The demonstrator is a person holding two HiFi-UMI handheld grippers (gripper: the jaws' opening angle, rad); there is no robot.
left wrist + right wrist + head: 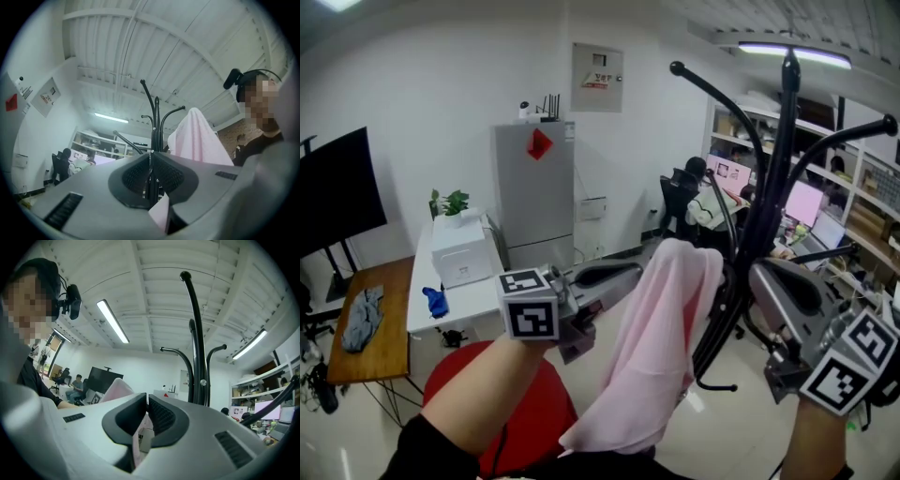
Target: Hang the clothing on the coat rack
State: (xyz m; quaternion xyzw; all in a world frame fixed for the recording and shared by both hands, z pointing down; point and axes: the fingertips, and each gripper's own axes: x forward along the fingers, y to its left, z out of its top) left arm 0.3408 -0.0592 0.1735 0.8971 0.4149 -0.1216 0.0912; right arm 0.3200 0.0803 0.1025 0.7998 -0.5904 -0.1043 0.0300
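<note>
A pale pink garment [661, 347] hangs in long folds in the middle of the head view, its top bunched just left of the black coat rack [778, 169]. My left gripper [628, 272] reaches in from the left and is shut on the garment's upper edge; a pink fold [161, 213] sits between its jaws in the left gripper view. My right gripper [759, 277] comes up from the lower right beside the rack's pole, shut on more pink cloth [139, 441]. The rack's curved hooks [197, 348] rise straight ahead of it.
A red seat [502, 394] is below my left arm. Behind stand a grey cabinet [534, 187], a white table [455, 300] with a white box, and a wooden table [380, 319]. A seated person [703, 202] works at desks past the rack.
</note>
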